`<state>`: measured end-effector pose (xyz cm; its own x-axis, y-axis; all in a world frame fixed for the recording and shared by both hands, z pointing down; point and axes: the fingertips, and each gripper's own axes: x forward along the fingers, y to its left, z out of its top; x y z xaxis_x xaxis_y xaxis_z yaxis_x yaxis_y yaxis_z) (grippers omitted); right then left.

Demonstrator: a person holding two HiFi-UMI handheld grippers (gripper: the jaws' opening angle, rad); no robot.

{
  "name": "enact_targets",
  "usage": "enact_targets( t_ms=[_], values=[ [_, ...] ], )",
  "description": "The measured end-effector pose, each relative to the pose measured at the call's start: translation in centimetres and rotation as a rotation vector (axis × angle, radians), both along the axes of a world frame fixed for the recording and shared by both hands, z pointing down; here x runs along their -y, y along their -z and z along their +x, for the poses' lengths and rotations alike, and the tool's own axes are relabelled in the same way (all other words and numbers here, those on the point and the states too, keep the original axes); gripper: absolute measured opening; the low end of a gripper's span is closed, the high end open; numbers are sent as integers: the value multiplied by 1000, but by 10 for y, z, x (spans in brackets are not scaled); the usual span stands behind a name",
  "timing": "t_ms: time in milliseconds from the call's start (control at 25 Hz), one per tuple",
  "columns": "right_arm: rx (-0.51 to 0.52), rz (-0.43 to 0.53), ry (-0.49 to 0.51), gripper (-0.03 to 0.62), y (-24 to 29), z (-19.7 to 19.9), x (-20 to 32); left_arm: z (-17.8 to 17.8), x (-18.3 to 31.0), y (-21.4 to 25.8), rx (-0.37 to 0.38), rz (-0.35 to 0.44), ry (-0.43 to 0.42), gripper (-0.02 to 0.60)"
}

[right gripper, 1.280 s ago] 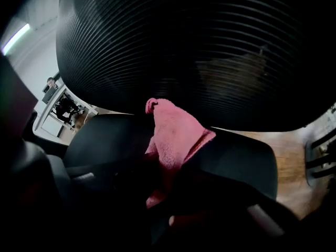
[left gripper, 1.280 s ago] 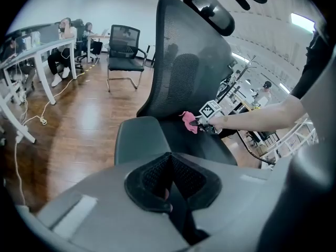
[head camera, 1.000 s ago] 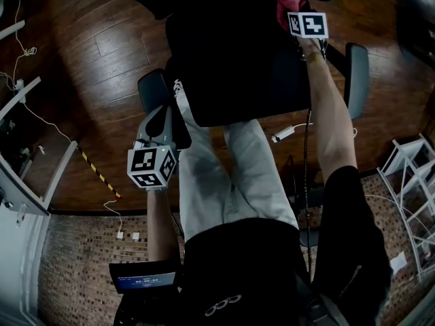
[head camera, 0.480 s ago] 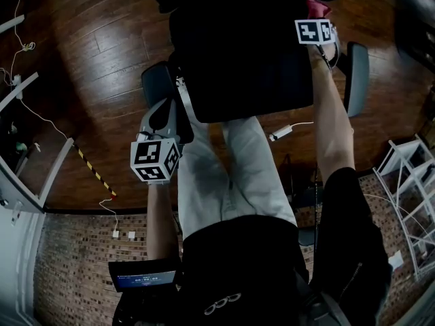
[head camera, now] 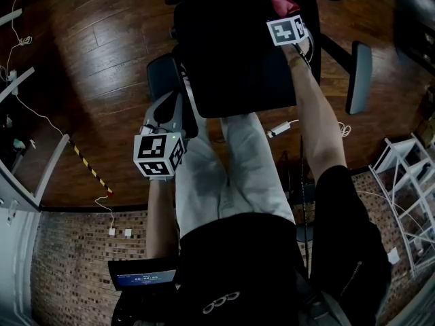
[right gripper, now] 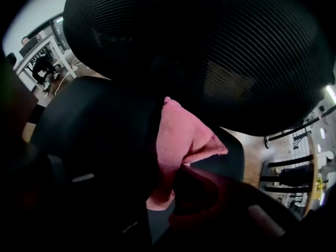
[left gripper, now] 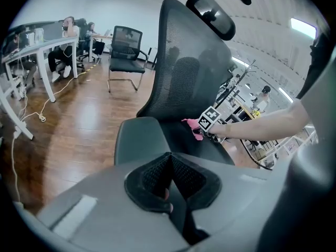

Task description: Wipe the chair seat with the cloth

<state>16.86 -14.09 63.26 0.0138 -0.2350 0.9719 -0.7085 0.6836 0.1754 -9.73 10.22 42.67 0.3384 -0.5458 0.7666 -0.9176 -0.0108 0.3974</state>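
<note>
**First:** At the back of the black padded chair seat [head camera: 231,53], what is clamped in the right claw [head camera: 284,20]?

**Second:** A pink fabric cloth [right gripper: 176,140] is pinched between its jaws. The cloth is bunched up and is laid against the seat's rear part, on the person's right, close under the black mesh backrest [right gripper: 210,46].

**First:** And how is the left claw [left gripper: 170,178] seen?

**Second:** Its jaws are closed together, and nothing is gripped by them. It is held low at the seat's left side, just beside the black armrest pad [left gripper: 137,139], which is seen ahead of the jaws and not between them.

**First:** Where is the chair placed?

**Second:** It is stood on a brown wooden floor [head camera: 88,60], and the seat's front edge is turned toward the person's legs.
</note>
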Motion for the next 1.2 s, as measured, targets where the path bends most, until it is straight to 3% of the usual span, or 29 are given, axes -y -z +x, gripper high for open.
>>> enact_targets(
  t_ms=[160,400,920,1200],
  values=[
    [101,-37,39,67,-4,-50,-19,2,-1,1,-10,0,-4,-6],
    [261,-122,20,67,-6,-116,-52,3,-1,2,-21,2,-17,-6],
    [503,-251,103,67,17,-224,-111,5,-1,1,-28,6,-34,-6],
    [781,-409,179,67,47,-283,-156,6,-2,3,-23,5,-37,-6]
  ],
)
